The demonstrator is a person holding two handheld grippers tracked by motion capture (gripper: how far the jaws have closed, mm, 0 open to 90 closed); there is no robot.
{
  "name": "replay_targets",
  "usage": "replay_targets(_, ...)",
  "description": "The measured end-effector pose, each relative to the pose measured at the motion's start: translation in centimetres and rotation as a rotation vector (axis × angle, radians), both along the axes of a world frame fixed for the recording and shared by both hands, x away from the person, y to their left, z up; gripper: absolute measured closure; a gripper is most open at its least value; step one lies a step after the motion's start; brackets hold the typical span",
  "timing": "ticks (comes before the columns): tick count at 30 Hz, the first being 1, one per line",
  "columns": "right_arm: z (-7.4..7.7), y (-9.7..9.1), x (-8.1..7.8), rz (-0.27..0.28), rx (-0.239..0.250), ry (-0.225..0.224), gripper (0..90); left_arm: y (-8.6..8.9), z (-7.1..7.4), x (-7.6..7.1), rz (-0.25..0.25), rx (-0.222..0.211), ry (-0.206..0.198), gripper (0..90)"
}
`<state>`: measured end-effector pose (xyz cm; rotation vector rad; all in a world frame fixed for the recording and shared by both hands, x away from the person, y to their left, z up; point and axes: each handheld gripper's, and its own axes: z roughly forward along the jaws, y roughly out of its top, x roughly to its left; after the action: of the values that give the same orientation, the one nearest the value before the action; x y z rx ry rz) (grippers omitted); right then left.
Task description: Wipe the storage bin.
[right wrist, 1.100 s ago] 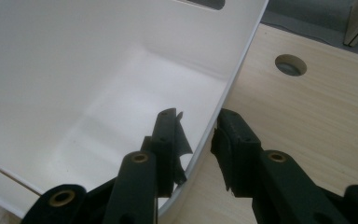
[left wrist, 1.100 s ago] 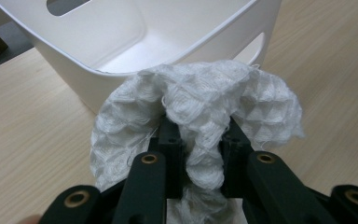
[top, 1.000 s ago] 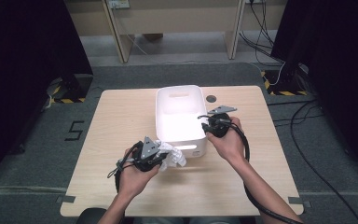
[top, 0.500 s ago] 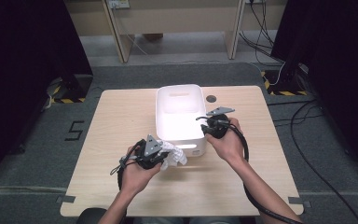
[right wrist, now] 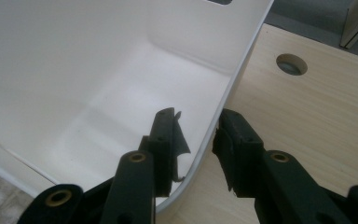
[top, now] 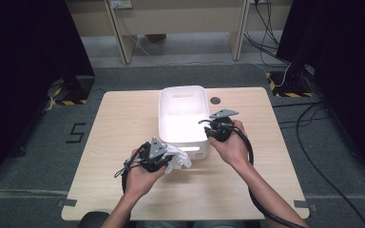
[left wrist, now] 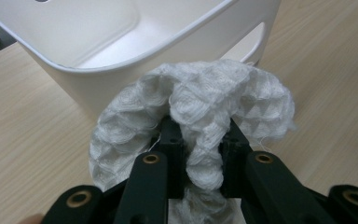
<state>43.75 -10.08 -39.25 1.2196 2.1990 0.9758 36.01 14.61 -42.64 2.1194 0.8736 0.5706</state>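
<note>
my left gripper [left wrist: 199, 140] has its jaws drawn in tight on a white waffle-weave cloth [left wrist: 200, 102], a fold of it pinched between the pads while the rest bulges out above and to both sides of them. in the high view that cloth [top: 177, 159] sits bunched at the near left corner of the white plastic bin [top: 183, 142], touching or just beside its wall, with my left gripper [top: 164, 159] on the side away from the bin.

my right gripper [right wrist: 196, 140] straddles the bin's rim [right wrist: 233, 79]: one jaw inside the bin, the other outside over the wooden table [right wrist: 317, 107], the wall running up between them. the jaws stand at a middling width; the inner pad seems to lie against the wall, but i can't tell whether the outer one presses on it. they have just been shifting a little in width. in the high view my right gripper [top: 214, 133] is at the bin's right wall, near its front corner.

the bin's inside is bare white. a round cable hole [top: 215, 100] lies in the table just beside the bin's far right corner.
</note>
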Motion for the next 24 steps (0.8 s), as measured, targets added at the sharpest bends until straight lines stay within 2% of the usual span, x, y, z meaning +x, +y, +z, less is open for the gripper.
replay_targets(17,-0.1,0.4,-0.3,-0.014,0.008,-0.008,68.1,-0.2,-0.8,0.5,0.0,-0.001,0.016,76.3)
replay_targets(24,-0.1,0.4,-0.4,-0.017,0.009,-0.01,67.9,-0.3,-1.2,0.6,-0.002,0.018,0.024,76.3)
